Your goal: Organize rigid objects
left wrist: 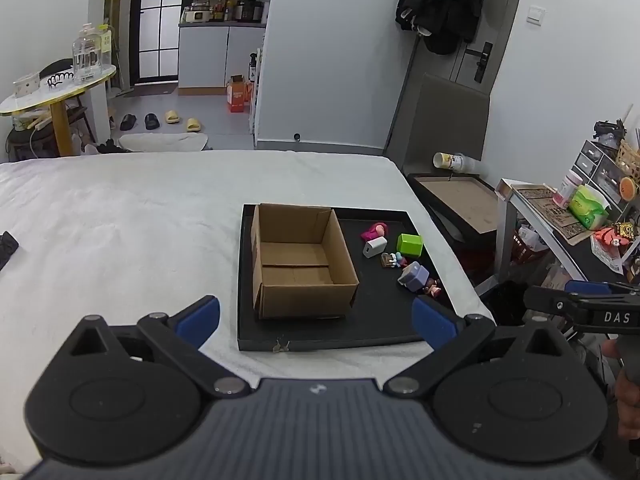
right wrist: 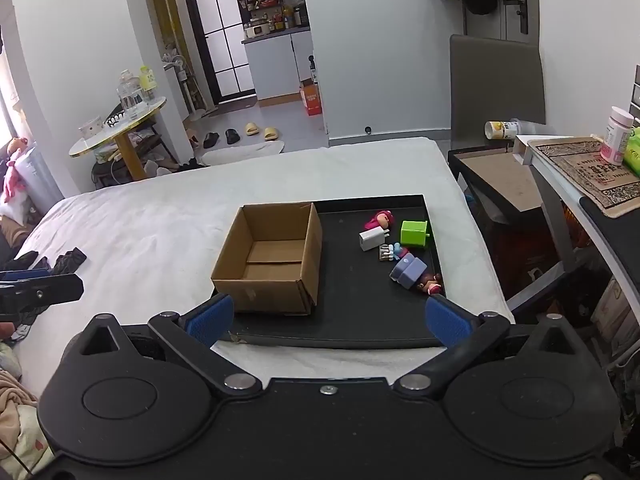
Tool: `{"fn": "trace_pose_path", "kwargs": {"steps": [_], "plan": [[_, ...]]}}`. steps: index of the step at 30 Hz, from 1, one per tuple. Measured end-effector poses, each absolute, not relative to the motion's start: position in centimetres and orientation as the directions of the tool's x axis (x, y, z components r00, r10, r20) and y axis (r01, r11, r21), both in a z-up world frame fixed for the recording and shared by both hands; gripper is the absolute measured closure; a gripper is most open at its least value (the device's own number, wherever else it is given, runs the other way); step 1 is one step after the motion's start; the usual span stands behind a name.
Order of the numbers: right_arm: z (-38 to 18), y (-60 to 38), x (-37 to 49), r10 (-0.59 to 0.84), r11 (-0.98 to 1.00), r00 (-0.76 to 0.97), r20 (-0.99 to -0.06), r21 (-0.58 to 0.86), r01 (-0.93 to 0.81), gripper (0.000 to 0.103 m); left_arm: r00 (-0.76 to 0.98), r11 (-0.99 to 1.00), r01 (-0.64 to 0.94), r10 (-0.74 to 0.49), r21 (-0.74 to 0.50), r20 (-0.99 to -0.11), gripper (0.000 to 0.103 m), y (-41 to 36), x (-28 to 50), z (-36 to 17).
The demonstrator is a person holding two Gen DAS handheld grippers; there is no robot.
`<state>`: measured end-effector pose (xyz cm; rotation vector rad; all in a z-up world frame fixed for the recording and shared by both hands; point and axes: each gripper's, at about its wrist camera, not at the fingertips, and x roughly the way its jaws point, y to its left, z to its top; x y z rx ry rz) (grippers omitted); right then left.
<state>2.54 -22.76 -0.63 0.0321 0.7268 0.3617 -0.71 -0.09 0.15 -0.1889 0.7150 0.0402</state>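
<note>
A black tray (left wrist: 308, 340) (right wrist: 360, 320) lies on the white bed. An open, empty cardboard box (left wrist: 302, 260) (right wrist: 272, 258) stands on its left half. On its right half lie a pink doll (left wrist: 375, 232) (right wrist: 380, 219), a white charger (left wrist: 375, 246) (right wrist: 372, 239), a green block (left wrist: 409, 245) (right wrist: 414, 233), a small blue figure (left wrist: 394, 260) (right wrist: 392, 252), a lavender block (left wrist: 414, 276) (right wrist: 408, 272) and a small brown doll (left wrist: 433, 288) (right wrist: 430, 286). My left gripper (left wrist: 316, 322) and right gripper (right wrist: 328, 320) are open and empty, short of the tray's near edge.
The white bed (left wrist: 120, 220) stretches left of the tray. Dark clothes (right wrist: 68, 260) lie on it at the left. A dark side table (left wrist: 456, 200) and a cluttered shelf (left wrist: 568, 216) stand to the right. The right gripper shows in the left wrist view (left wrist: 580, 308).
</note>
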Motion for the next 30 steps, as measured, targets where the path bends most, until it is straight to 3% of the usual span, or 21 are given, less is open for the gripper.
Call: {"fn": "trace_pose_path", "kwargs": {"steps": [30], "plan": [[-0.76,-22.76,2.28,0.33,0.939,0.691,-0.644,0.151,-0.307,0.0,0.754,0.983,-0.087,-0.04,-0.16,-0.656,0.001,-0.73,-0.73,0.17]]}}
